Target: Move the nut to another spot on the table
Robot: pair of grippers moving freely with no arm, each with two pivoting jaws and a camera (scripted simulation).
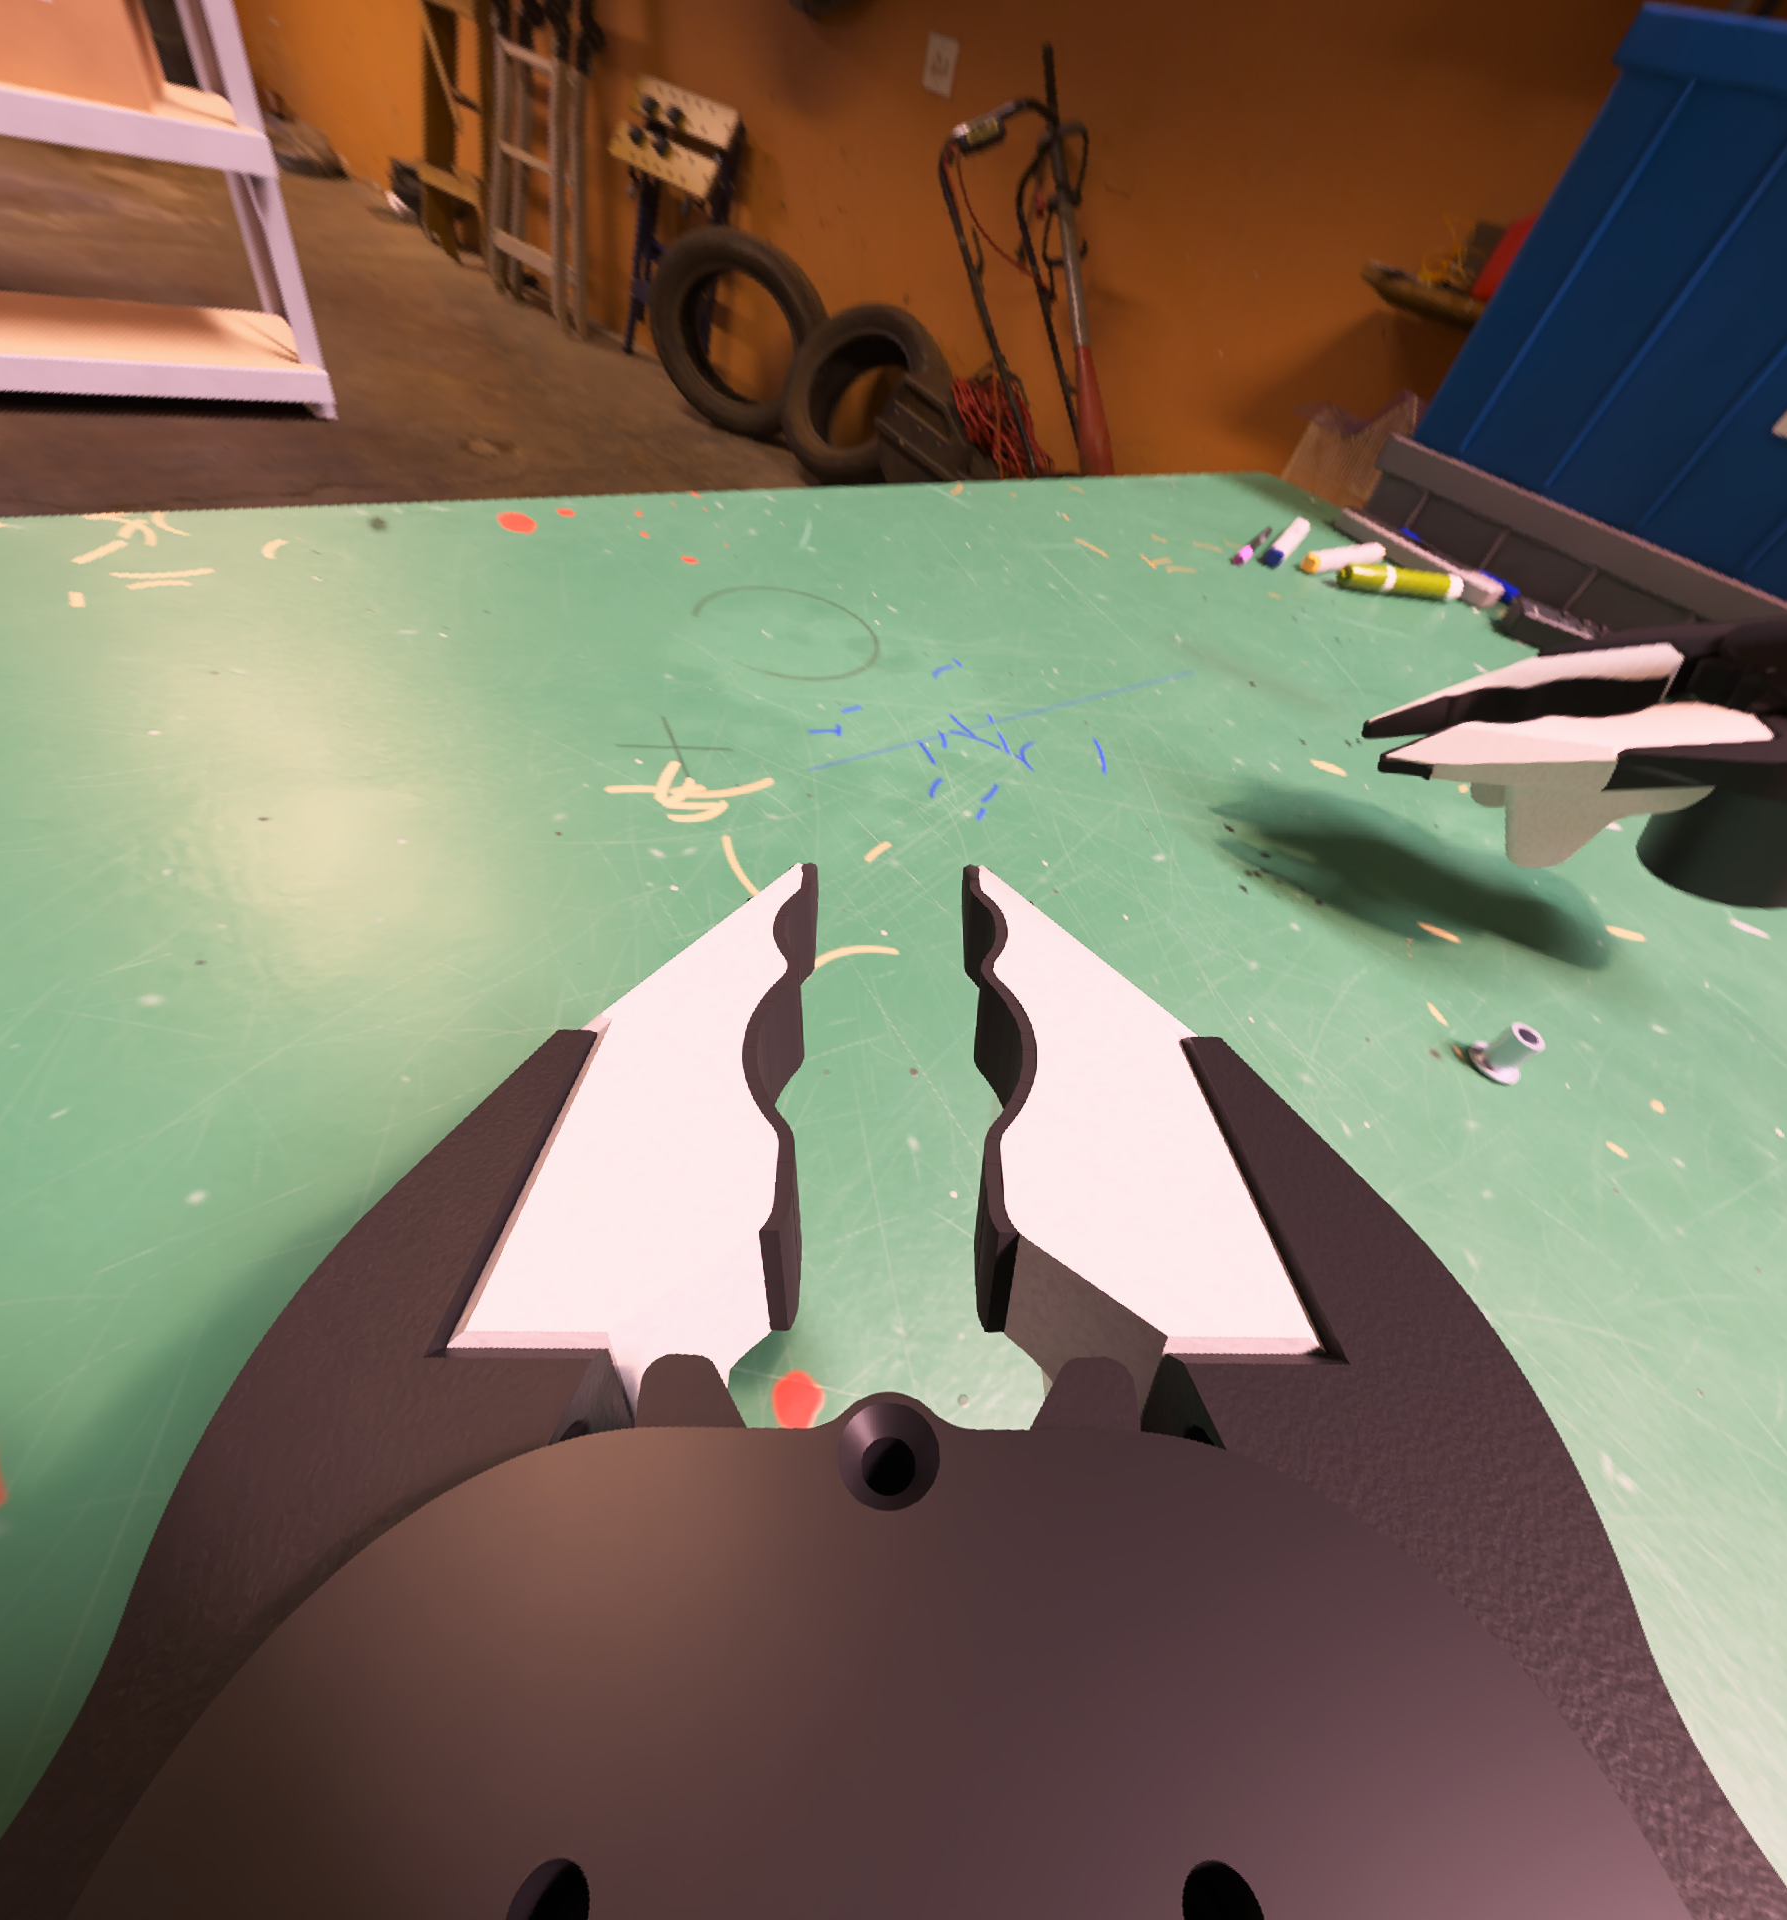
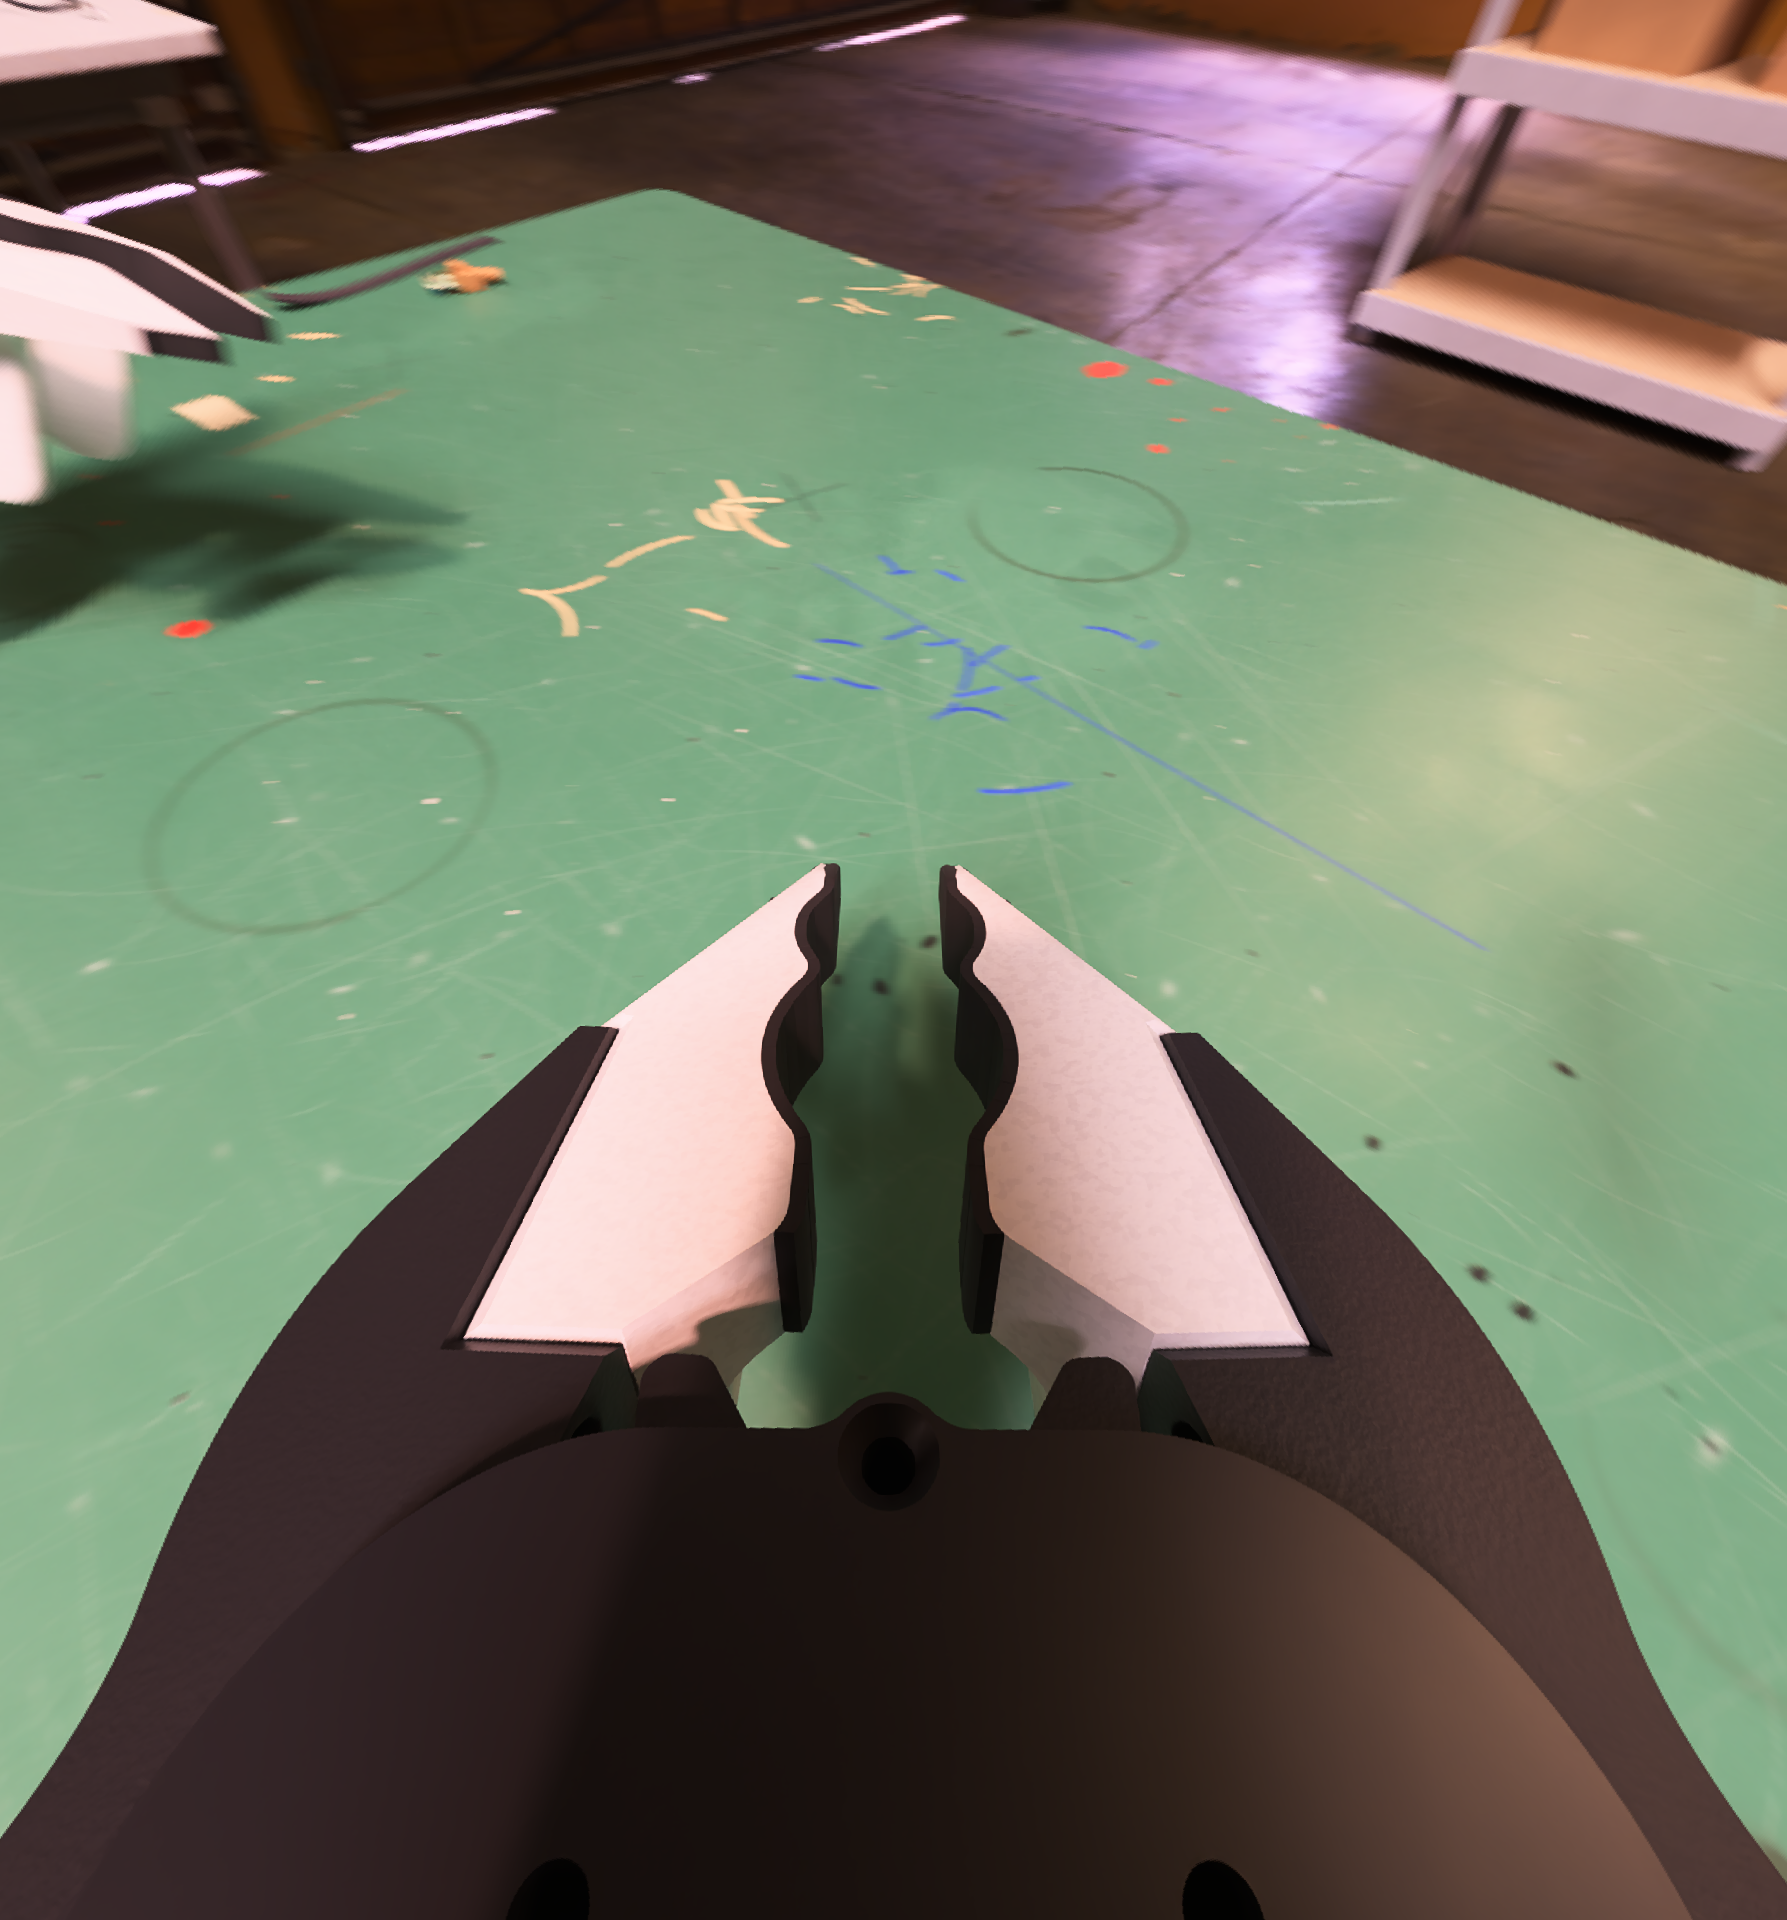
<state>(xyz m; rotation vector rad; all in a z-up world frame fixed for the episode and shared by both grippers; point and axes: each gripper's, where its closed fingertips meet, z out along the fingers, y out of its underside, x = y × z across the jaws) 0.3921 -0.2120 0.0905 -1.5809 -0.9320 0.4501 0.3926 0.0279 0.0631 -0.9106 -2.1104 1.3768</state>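
Observation:
The nut (image 1: 1507, 1050) is a small silver flanged piece lying on its side on the green table (image 1: 349, 935), to the right of my left gripper. My left gripper (image 1: 889, 883) is open and empty above the table, well left of the nut. My right gripper (image 2: 889, 883) is open and empty, low over the table; the nut does not show in its view. The right gripper also shows in the left wrist view (image 1: 1388, 746) at the right edge, beyond the nut. The left gripper shows at the upper left of the right wrist view (image 2: 234, 338).
Several markers (image 1: 1388, 571) lie at the table's far right by a grey tray (image 1: 1554, 551) and a blue bin (image 1: 1678, 291). Tyres (image 1: 795, 353) and a white shelf unit (image 1: 141, 208) stand on the floor beyond the table's far edge.

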